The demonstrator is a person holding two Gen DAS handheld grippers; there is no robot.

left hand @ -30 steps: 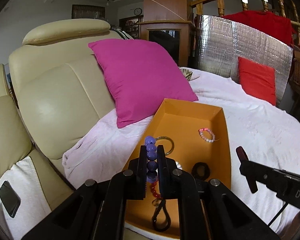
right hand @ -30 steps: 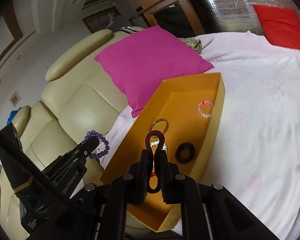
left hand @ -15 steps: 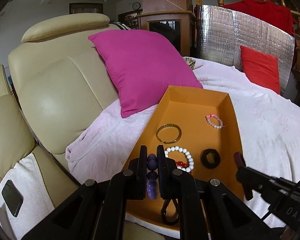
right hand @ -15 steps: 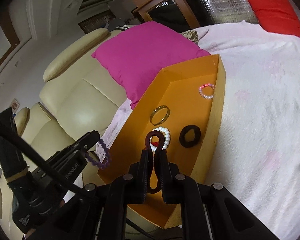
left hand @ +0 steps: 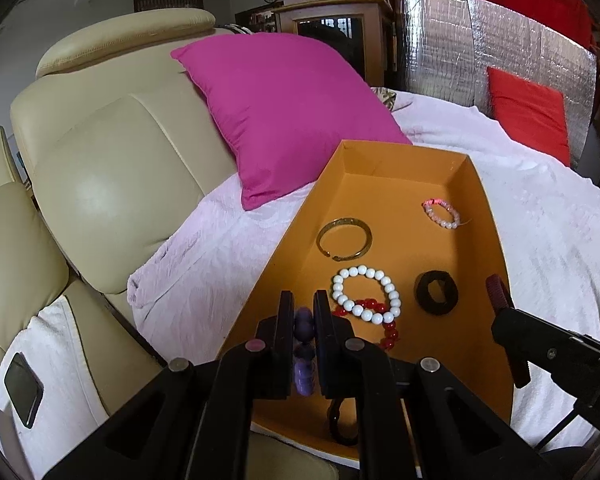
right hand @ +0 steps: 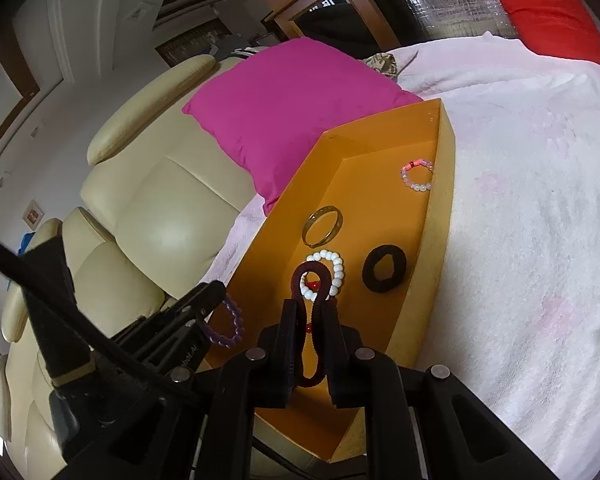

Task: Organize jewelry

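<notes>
An orange tray [left hand: 496,240] [right hand: 440,216] lies on the pink-blanketed bed. In it are a gold bangle [left hand: 344,238] [right hand: 322,226], a white bead bracelet [left hand: 366,294] [right hand: 330,272], a red bead bracelet [left hand: 388,330], a pink bead bracelet [left hand: 442,214] [right hand: 418,176], a black scrunchie [left hand: 436,292] [right hand: 384,269] and a black loop [left hand: 340,420]. My left gripper [left hand: 303,308] [right hand: 212,300] is shut on a purple bead bracelet [left hand: 303,352] [right hand: 226,324] over the tray's near left edge. My right gripper [right hand: 311,312] [left hand: 500,296] is shut on a dark maroon hair tie [right hand: 310,280] above the tray's near end.
A magenta pillow [left hand: 284,108] [right hand: 296,96] leans on a cream leather recliner [left hand: 112,168] left of the tray. A phone [left hand: 23,388] lies on a white towel on the seat. A red cushion [left hand: 528,116] and a foil panel [left hand: 480,44] stand at the back right.
My left gripper has come lower and nearer the tray; the purple bracelet now hangs down between the fingers instead of sticking up. My right gripper has also moved closer over the tray.
</notes>
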